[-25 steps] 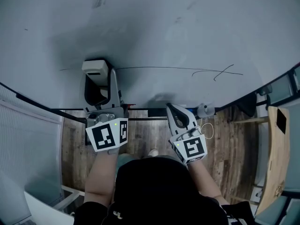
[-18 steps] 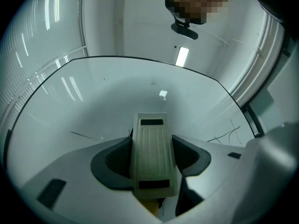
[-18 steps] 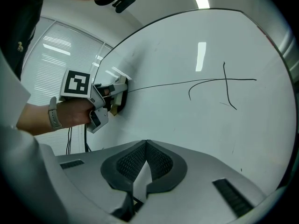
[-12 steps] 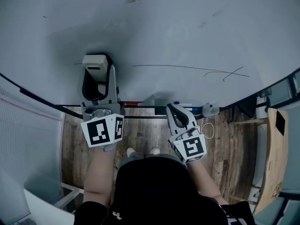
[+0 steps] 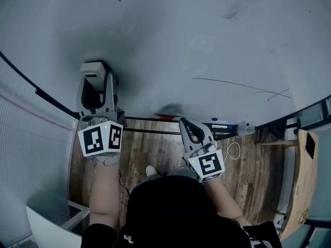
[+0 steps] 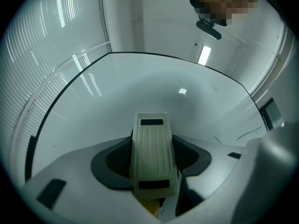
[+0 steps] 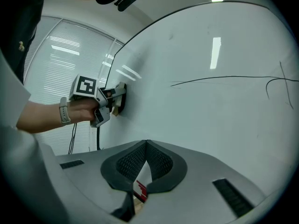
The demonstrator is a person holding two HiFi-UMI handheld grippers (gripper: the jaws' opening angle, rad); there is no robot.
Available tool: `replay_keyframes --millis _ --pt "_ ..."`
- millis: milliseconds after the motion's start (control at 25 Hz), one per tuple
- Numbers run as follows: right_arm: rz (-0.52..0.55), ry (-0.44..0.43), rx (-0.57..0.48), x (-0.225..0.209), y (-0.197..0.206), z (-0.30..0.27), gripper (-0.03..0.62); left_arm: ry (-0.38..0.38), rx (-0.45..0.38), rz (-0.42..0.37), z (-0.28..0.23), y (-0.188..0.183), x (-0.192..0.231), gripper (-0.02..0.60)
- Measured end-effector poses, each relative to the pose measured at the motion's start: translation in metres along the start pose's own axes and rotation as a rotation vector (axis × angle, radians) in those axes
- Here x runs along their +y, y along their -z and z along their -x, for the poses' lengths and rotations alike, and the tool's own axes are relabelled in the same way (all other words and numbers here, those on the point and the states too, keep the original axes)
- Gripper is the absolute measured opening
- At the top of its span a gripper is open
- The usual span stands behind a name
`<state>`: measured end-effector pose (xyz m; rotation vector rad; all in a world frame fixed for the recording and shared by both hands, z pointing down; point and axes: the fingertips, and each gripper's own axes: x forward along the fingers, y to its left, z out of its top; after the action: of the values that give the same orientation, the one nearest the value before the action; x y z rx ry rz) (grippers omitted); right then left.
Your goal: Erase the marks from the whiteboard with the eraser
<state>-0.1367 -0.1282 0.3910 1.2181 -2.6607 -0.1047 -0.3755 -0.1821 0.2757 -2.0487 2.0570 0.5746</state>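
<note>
A cream eraser point(image 5: 91, 69) is pressed flat on the whiteboard point(image 5: 170, 40) at the left, and my left gripper point(image 5: 98, 87) is shut on it. The left gripper view has the eraser point(image 6: 149, 139) filling the space between the jaws. A long thin black line point(image 5: 232, 84) runs to the right on the board and ends by a small crossed squiggle point(image 5: 276, 93). The same line point(image 7: 224, 78) shows in the right gripper view. My right gripper point(image 5: 189, 126) hangs shut and holds nothing, below the board's lower edge near the tray.
A marker tray point(image 5: 217, 122) runs under the board with a red marker point(image 5: 163, 115) and a white bottle point(image 5: 247, 127) at its right end. Window blinds point(image 5: 31, 138) stand at the left. A wooden board point(image 5: 305, 164) leans at the right over the wood floor point(image 5: 155, 149).
My left gripper has slid the eraser leftward along the board. The left part of the long line is gone. The right gripper has hardly moved.
</note>
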Motion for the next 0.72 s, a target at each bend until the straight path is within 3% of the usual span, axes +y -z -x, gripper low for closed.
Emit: replay_keyframes --millis 400,720 --pt "0.023 -0.005 -0.028 0.009 -0.012 -0.006 0.027 -0.010 -0.020 0.027 0.005 -0.003 0.011 0.258" --pt "0.004 0.008 -0.036 -0.024 -0.002 0.016 0.028 -0.009 -0.012 -0.001 0.003 0.004 -0.029 0.258"
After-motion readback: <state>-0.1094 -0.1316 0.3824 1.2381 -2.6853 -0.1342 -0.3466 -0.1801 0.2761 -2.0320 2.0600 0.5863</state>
